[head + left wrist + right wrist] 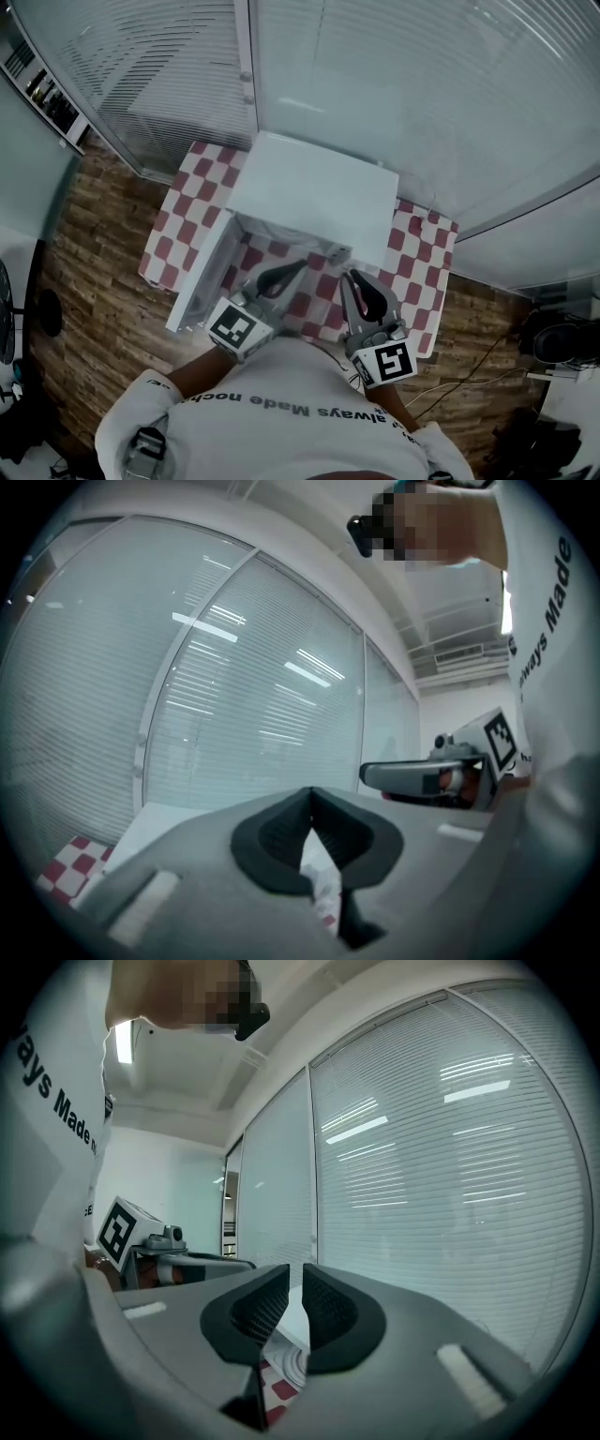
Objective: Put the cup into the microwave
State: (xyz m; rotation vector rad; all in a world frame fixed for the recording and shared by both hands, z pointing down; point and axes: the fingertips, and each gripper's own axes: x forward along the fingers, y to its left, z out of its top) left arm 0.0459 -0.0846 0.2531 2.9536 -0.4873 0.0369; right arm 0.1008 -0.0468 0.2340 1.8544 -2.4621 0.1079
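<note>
Plank floor [103, 281] and slatted glass walls [422, 94] surround a table [178, 211] under a red-and-white checked cloth. From the head view I see the white microwave [314, 192] at the table's far side, with its door [202, 281] swung open to the left. The left gripper [298, 267] and right gripper [352, 279] are both near the person's chest, over the table's near edge, pointing toward the microwave. I cannot find the cup here (the oven's inside is hidden from above).

In the left gripper view, the left gripper [311, 803] has its pads meeting at the tips with nothing between them, only cloth showing below. The right gripper [422, 778] is just beside it on the right.

In the right gripper view, the right gripper [295, 1283] has its pads all but together, a thin slit holding nothing. The left gripper [187, 1265] is to the left. Below the slit lies a white ringed round shape [289, 1365]; I cannot tell what it is.
</note>
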